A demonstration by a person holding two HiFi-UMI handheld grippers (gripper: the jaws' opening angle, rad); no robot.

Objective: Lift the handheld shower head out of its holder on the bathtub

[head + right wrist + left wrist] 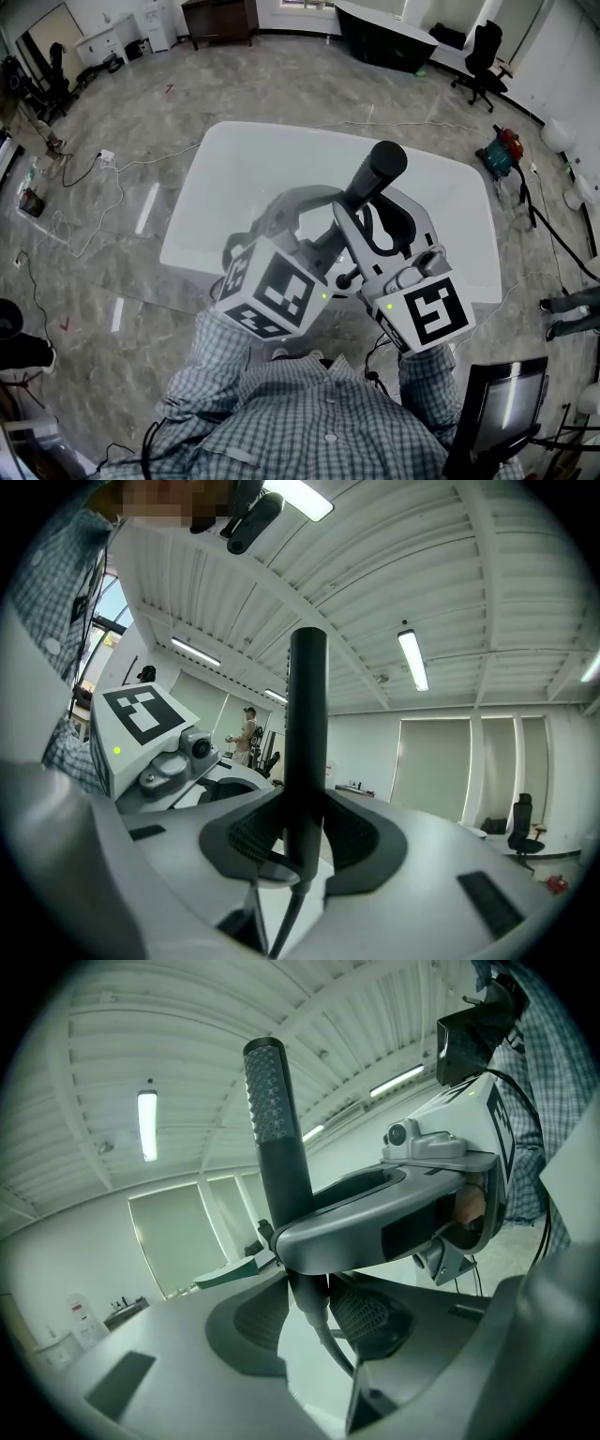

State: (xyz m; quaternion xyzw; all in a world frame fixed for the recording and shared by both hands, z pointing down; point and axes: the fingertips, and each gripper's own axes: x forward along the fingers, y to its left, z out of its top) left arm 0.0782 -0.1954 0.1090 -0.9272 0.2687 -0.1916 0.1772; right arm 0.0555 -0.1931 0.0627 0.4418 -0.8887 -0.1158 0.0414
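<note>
The black handheld shower head (382,167) stands upright above the white bathtub (234,192), held between both grippers. My left gripper (330,208) reaches in from the left and my right gripper (380,220) from the right. In the left gripper view the wand (277,1129) rises from my left gripper (307,1309), whose pads close on its lower end, and its hose hangs below. The right gripper's jaw crosses in front of it there. In the right gripper view the wand (307,733) is clamped between the pads of my right gripper (302,836). No holder is in view.
A black office chair (483,52) and a dark tub (384,37) stand at the back. A red vacuum (502,150) sits right of the bathtub. Cables (94,187) trail over the floor at left. A dark screen (502,403) is at lower right.
</note>
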